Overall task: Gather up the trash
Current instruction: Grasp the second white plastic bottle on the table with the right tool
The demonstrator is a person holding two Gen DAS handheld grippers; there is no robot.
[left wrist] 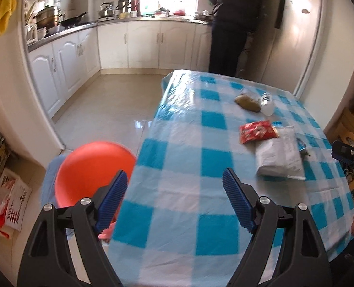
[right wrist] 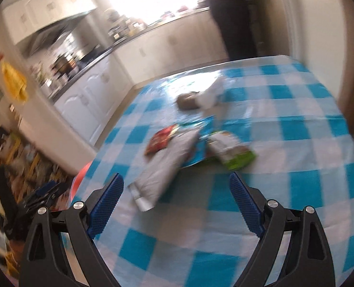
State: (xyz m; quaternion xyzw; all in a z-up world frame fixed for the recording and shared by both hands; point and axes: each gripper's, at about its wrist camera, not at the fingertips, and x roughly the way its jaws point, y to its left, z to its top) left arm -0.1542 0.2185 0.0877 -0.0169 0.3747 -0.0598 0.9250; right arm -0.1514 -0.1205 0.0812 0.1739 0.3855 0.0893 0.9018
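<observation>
Trash lies on the blue-and-white checked table [left wrist: 188, 143]: a red packet [left wrist: 258, 131], a grey-white plastic bag [left wrist: 279, 157], a brown lump [left wrist: 247, 102] and a clear bottle [left wrist: 266, 104] lying on its side. My left gripper [left wrist: 175, 179] hovers open over the table's near left part, short of the trash, with nothing between its fingers. The blurred right wrist view shows the red packet [right wrist: 162, 141], grey bag [right wrist: 162, 172], a green-and-white packet [right wrist: 231, 153] and a blue wrapper [right wrist: 198, 143]. My right gripper [right wrist: 177, 184] stands open just before the grey bag, holding nothing.
A red round stool [left wrist: 93, 167] stands at the table's left edge. A person in dark clothes [left wrist: 234, 24] stands at the kitchen counter beyond the table. White cabinets [left wrist: 64, 62] line the left wall. Bags and clutter [left wrist: 7, 196] lie on the floor at left.
</observation>
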